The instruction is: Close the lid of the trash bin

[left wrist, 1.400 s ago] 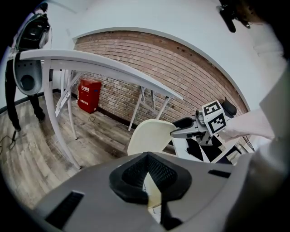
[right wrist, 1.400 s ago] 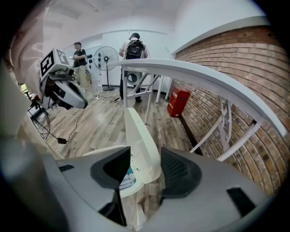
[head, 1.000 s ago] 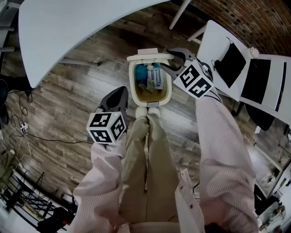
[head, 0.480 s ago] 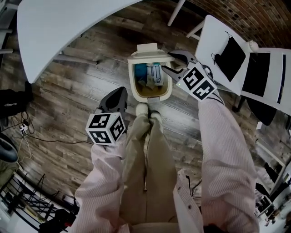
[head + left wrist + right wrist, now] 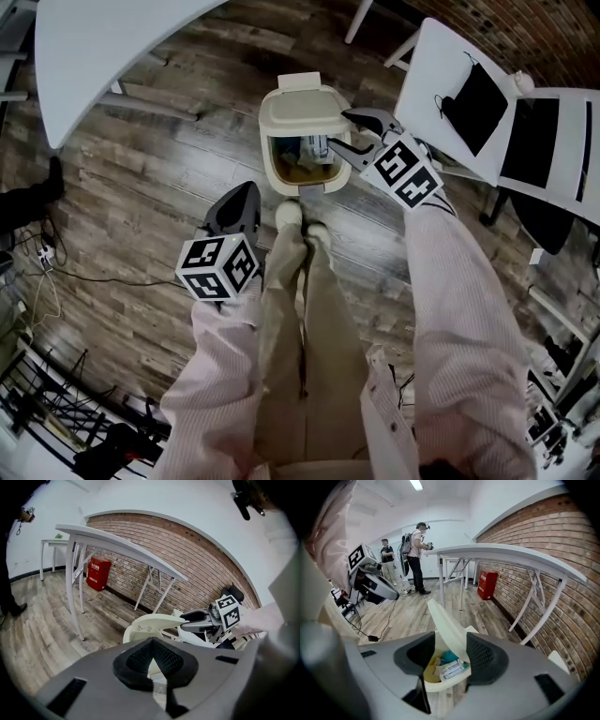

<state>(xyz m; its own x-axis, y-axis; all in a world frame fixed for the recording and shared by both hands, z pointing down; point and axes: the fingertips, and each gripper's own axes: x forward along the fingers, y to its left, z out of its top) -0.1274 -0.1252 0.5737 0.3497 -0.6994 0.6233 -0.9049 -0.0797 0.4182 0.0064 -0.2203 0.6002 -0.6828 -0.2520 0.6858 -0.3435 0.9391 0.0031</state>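
Head view: lid is now hanging roughly halfway over the bin; a second ago it was standing fully open behind the rim, so the closing swing is underway, not finished. Right claw has been following it in and is sitting at the lid's right edge, over the opening. Left claw is staying put beside the person's left knee, above the floor, well apart from the bin. Left gripper view: pads are meeting with nothing between them; lid is showing tilted ahead, right claw just beside it. Right gripper view: jaws are standing wide apart with the lid's edge slanting up between them, lying close against the right pad; I can't confirm contact, and it isn't clamped. Trash is still showing in the uncovered near half. My read: it's nudging rather than gripping, and the lid needs pushing on down until it's seating on the rim.
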